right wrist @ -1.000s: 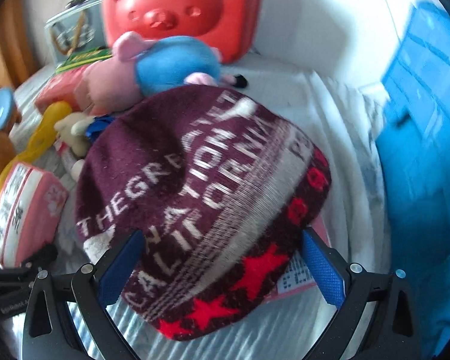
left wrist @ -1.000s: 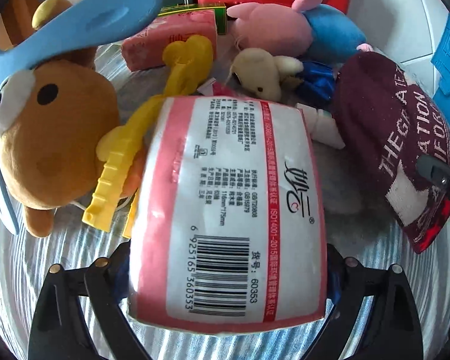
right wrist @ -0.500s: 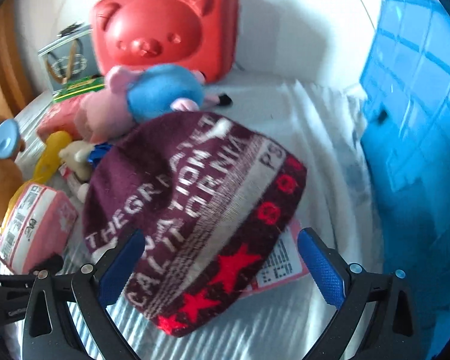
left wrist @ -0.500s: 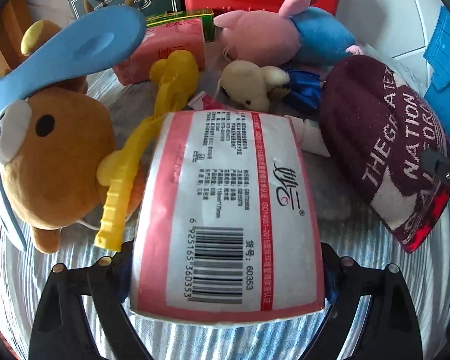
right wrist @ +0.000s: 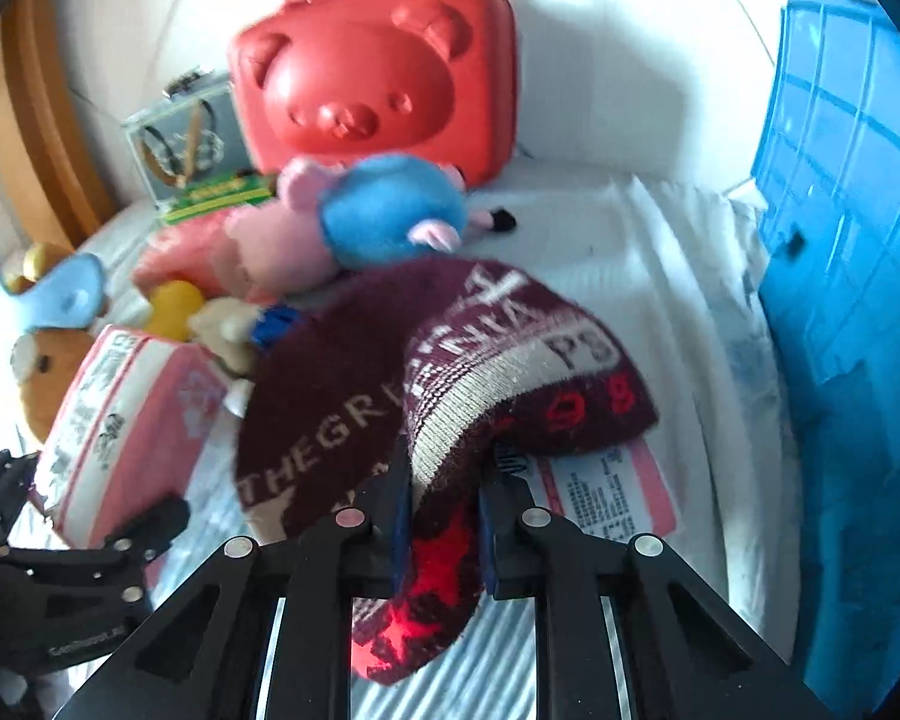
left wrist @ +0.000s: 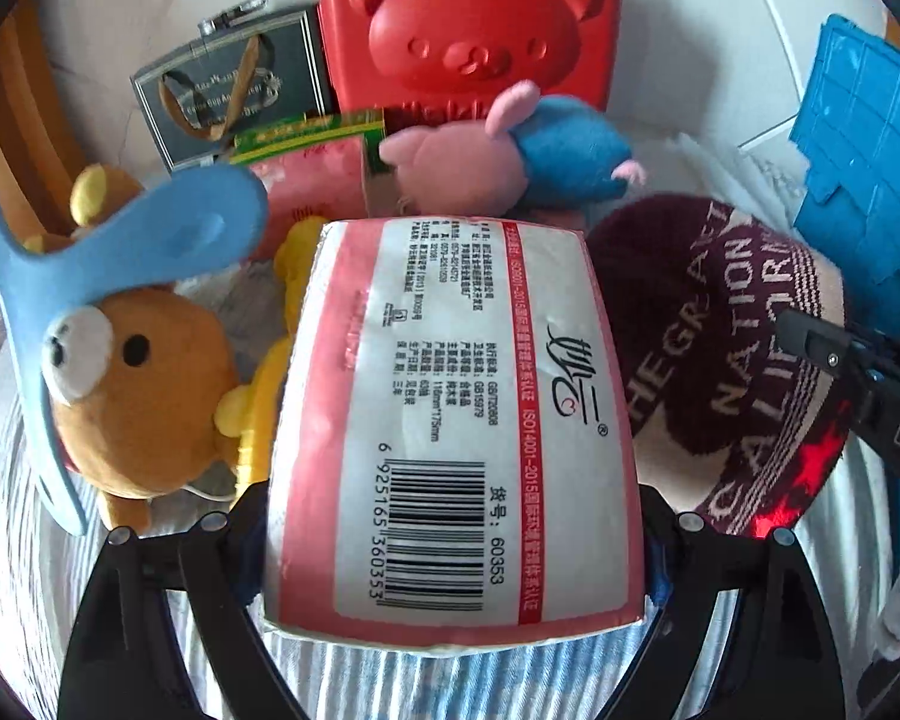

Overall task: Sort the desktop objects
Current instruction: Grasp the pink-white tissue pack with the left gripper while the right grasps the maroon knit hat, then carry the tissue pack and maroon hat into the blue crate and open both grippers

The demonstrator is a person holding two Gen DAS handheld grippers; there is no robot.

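My left gripper (left wrist: 450, 546) is shut on a pink-and-white tissue pack (left wrist: 450, 420) and holds it lifted above the striped cloth; the pack also shows in the right wrist view (right wrist: 120, 426). My right gripper (right wrist: 441, 516) is shut on the edge of a maroon knit hat (right wrist: 450, 372) with white lettering and red stars, and the hat is bunched up between the fingers. The hat also shows in the left wrist view (left wrist: 720, 348), with the right gripper (left wrist: 858, 372) on it.
A brown bear plush (left wrist: 132, 396) with a blue fan lies left. A pink pig plush (right wrist: 360, 222), a red bear case (right wrist: 378, 90) and a dark box (left wrist: 234, 96) stand behind. A blue crate (right wrist: 846, 210) is at right. A flat pink pack (right wrist: 612, 492) lies under the hat.
My right gripper has shut on the hat's edge and pulled it up into a fold. My left gripper has raised the tissue pack higher, so more of the back shows.
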